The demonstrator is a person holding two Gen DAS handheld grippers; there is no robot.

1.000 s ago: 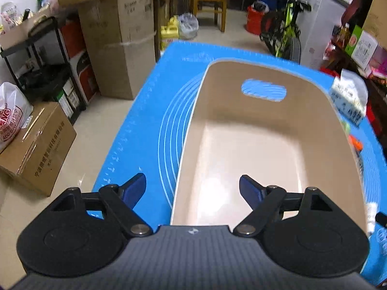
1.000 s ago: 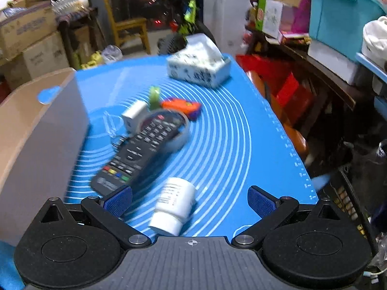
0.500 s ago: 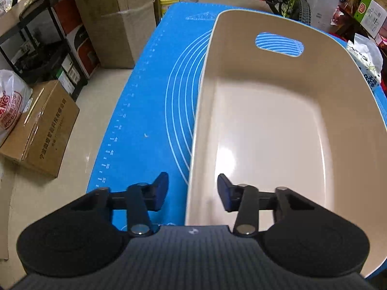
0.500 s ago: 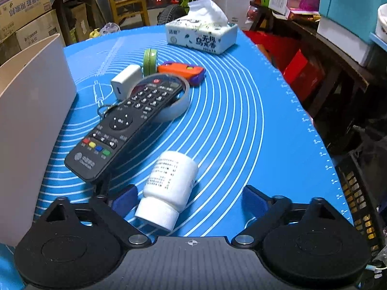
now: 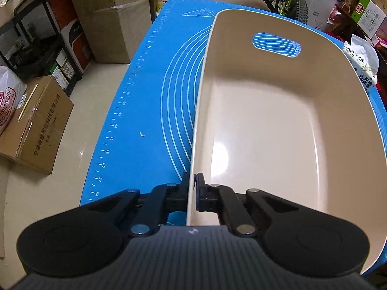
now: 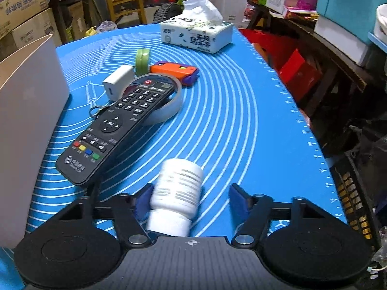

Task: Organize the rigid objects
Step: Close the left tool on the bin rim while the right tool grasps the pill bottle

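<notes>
Our left tool (image 5: 192,188) pinches the bin (image 5: 278,125) wall; our right tool (image 6: 189,201) is spread around the white bottle (image 6: 177,189) lying between its fingers — we centre it, then squeeze evenly.

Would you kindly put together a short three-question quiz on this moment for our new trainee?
1. True or false: the left gripper is shut on the beige bin wall.
2. What lies between the open fingers of the right gripper?
A. black remote control
B. white pill bottle
C. tissue pack
3. Fill in: the remote's far end rests on a ____.

Key:
1. True.
2. B.
3. Roll of tape.
</notes>
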